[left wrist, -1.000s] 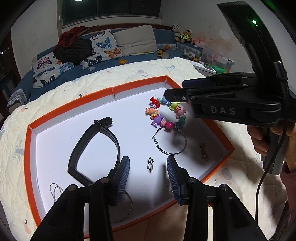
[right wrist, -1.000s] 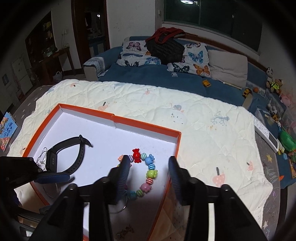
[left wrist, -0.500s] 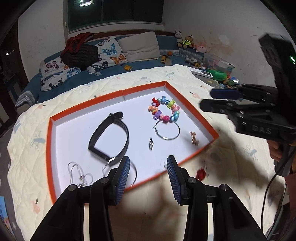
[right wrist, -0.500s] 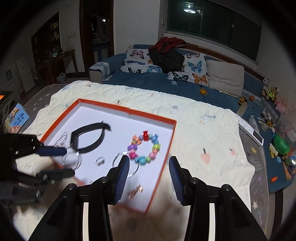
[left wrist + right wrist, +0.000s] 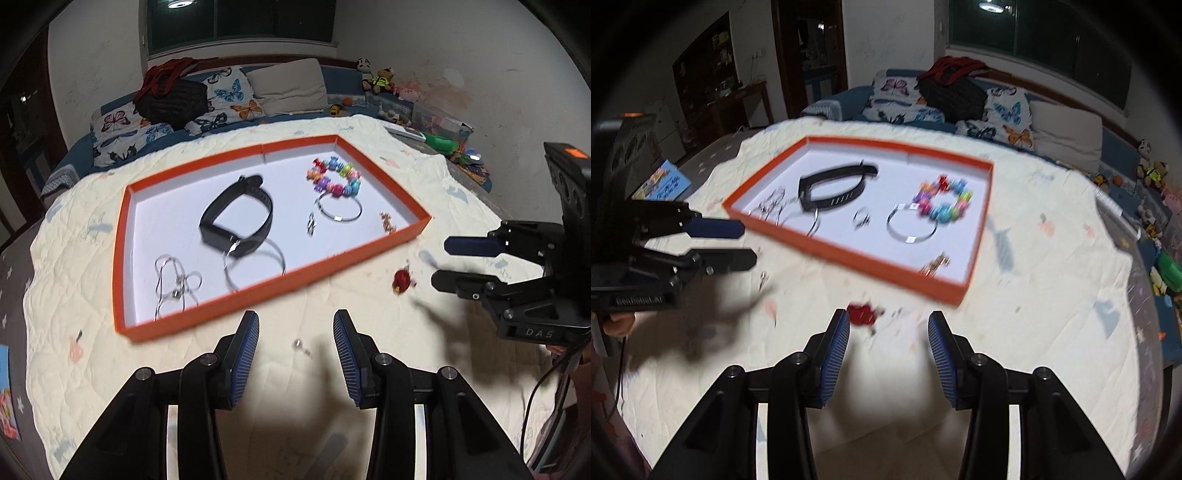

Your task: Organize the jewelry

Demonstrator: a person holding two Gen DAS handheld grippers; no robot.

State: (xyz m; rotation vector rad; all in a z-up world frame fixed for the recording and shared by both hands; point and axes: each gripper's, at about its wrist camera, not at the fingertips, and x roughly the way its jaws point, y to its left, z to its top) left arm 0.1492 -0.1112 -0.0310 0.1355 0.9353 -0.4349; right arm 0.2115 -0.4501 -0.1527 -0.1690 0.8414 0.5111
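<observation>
Black band roughly diagonal in tray

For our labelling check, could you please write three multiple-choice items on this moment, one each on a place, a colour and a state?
1. Where does the red piece lie?
A. inside the tray
B. on the quilt outside the tray
C. in the right gripper

2. What colour is the tray rim?
A. orange
B. green
C. black

3. How do the jaws of the left gripper stand?
A. shut on the watch band
B. shut on nothing
C. open, holding nothing

Answers: 
1 B, it sits on the quilt near the tray's corner, just ahead of the right gripper. 
2 A, the wall around the white floor is orange. 
3 C, there is a wide gap with only quilt between the pads, and the watch band lies in the tray.
</observation>
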